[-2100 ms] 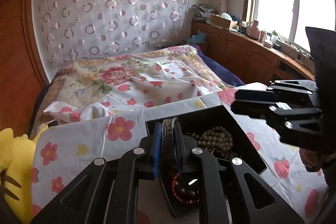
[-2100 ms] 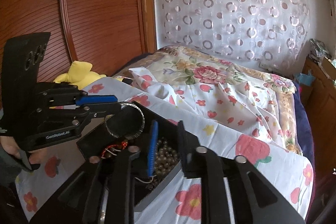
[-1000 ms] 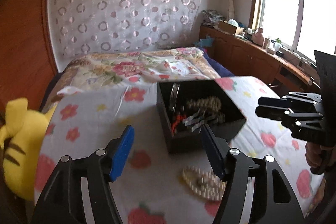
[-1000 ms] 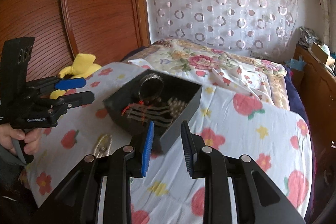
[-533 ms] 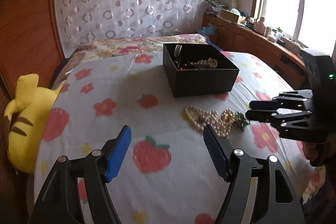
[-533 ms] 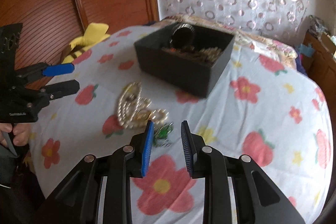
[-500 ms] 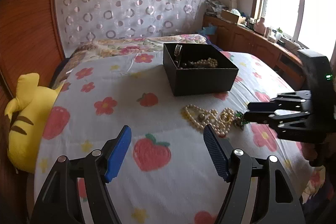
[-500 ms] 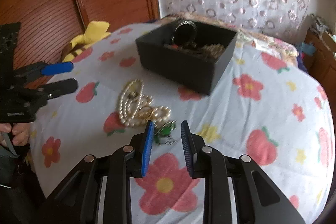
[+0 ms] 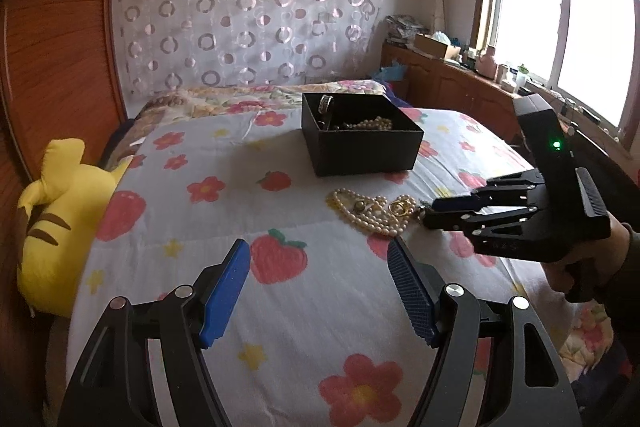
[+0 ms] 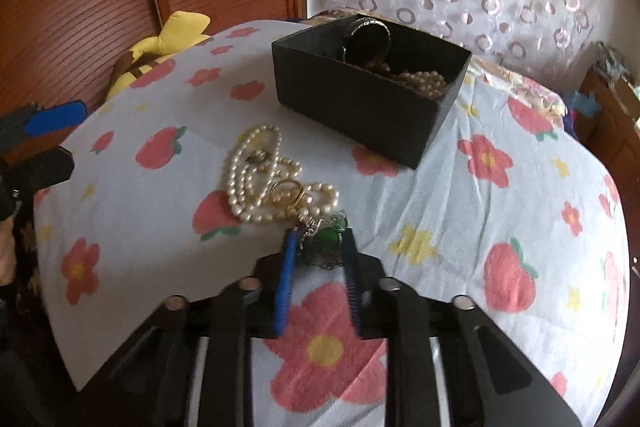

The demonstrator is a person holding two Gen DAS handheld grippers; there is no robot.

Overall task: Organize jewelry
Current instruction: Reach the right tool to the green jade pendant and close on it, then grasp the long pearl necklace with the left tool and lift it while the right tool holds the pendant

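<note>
A black open jewelry box [image 9: 362, 143] [image 10: 368, 95] stands on the flowered bedspread and holds a bangle [image 10: 370, 35] and bead strands. In front of it lies a heap with a pearl necklace [image 9: 370, 213] [image 10: 256, 187], gold rings [image 10: 286, 194] and a green-stone piece [image 10: 326, 237]. My right gripper [image 10: 318, 241] [image 9: 428, 213] is low at the heap with its open jaws on either side of the green piece, not closed on it. My left gripper [image 9: 320, 255] is wide open and empty, held back above the bedspread, short of the heap.
A yellow striped plush toy [image 9: 56, 219] lies at the bed's left edge by the wooden headboard [image 9: 52, 67]. A wooden cabinet with clutter [image 9: 460, 83] runs under the window on the right. The bedspread drops off at the near edge.
My right gripper has dropped and moved forward so its jaws now straddle the green piece at the heap. My left gripper has stayed open and almost still.
</note>
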